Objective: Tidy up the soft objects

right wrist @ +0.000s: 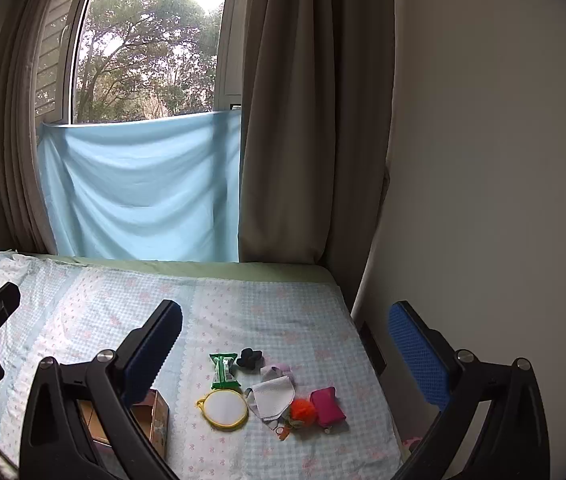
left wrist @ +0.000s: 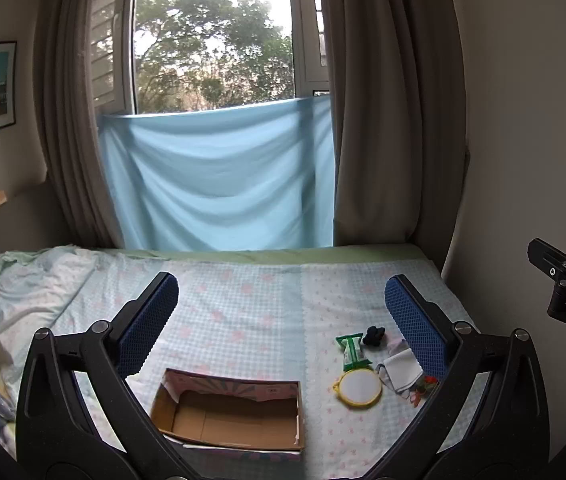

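- Left gripper [left wrist: 281, 320] held above the bed [left wrist: 243, 300], tilted downward, fingers spread wide with nothing between them — poised over the cardboard box [left wrist: 229, 412], likely to frame the drop spot.
- Right gripper [right wrist: 285, 340] likewise spread to its fullest and empty, hanging over the cluster of small things — probably lined up for a first pick.
- 1 box, open side up and empty, set to the left of the items — seemingly the place meant for collecting them.
- Items bunched near the right edge of the bed, just beside or touching one another, none yet in the box:
- 1 green packet [right wrist: 223, 370]
- 1 dark scrunchie-like lump [right wrist: 251, 358]
- 1 round yellow-rimmed mirror [right wrist: 223, 407]
- 1 white cloth [right wrist: 273, 398], lying partly over another pale piece
- 1 orange pompom [right wrist: 303, 410]
- 1 pink pouch [right wrist: 327, 406]
- Small bits under the pompom too unclear to name or count.
- 2 grippers, 0 items gripped.
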